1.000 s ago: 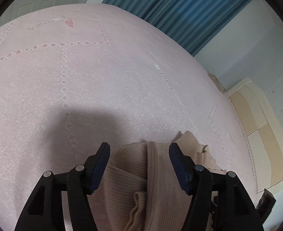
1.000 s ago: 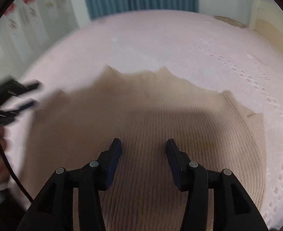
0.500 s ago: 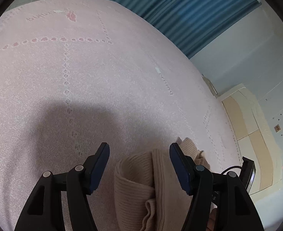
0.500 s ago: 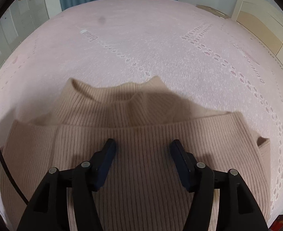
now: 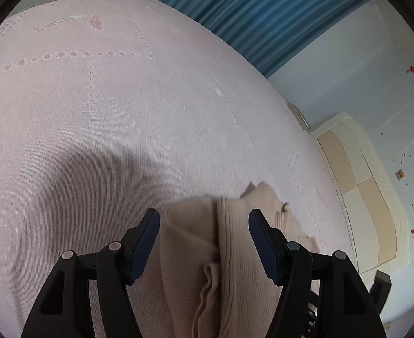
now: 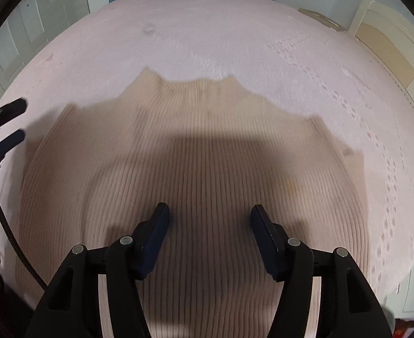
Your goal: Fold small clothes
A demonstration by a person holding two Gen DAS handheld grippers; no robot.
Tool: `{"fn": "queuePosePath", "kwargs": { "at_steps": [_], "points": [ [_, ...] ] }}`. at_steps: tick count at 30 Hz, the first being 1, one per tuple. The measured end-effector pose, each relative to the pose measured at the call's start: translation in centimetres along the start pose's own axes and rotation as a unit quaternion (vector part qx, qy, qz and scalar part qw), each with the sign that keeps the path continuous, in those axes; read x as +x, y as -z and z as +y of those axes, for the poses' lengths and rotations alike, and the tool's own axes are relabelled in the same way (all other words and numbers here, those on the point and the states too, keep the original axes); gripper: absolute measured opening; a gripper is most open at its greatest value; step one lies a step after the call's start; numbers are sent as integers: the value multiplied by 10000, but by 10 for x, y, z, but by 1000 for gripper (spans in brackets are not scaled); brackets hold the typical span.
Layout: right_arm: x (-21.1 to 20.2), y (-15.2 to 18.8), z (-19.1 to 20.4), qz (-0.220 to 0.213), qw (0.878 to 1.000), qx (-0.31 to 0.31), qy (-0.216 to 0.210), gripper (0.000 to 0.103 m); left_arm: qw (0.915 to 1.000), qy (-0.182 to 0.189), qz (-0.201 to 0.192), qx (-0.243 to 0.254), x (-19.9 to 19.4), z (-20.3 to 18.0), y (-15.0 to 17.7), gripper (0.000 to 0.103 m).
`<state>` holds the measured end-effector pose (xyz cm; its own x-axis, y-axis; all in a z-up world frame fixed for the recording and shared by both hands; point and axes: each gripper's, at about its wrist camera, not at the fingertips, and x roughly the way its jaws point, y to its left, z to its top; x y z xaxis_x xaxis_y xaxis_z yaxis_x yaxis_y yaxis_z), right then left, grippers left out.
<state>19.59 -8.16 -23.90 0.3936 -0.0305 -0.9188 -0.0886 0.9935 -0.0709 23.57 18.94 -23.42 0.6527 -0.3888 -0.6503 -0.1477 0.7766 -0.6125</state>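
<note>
Sweater [image 6: 201, 169] blurred, near edge cut off; both tools spread, pinching nothing.

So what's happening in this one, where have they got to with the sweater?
A person with a handheld gripper in each hand is folding a beige ribbed sweater on a bed with a pink bedspread. The sweater lies spread out, collar away from the right camera. The right gripper hovers open over its middle, gripping nothing. The left gripper, also open, sits at the sweater's edge, where the knit is bunched into a fold between its fingers but not pinched.
</note>
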Motion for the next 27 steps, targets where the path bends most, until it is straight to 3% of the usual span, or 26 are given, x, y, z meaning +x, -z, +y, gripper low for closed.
{"fn": "queuePosePath", "kwargs": {
  "at_steps": [3,7,11,17,21,27],
  "points": [
    [-12,20,2,-70,9999,-107,54,59,9999,-34,19,98,-8,-4,15,64],
    [-15,51,4,194,9997,-151,-36,59,9997,-40,34,220,-19,-5,32,64],
    [-27,79,2,15,9995,-281,-140,59,9996,75,179,186,-31,1,59,64],
    [-32,92,-17,155,9971,-134,-728,59,9964,-196,600,572,-30,-4,100,64],
    [-46,99,-37,-147,9971,-16,-750,59,9959,-366,487,675,-29,-9,103,64],
    [-78,101,-91,-986,9928,328,-589,59,9978,-326,463,331,-8,-9,86,65]
  ]
}}
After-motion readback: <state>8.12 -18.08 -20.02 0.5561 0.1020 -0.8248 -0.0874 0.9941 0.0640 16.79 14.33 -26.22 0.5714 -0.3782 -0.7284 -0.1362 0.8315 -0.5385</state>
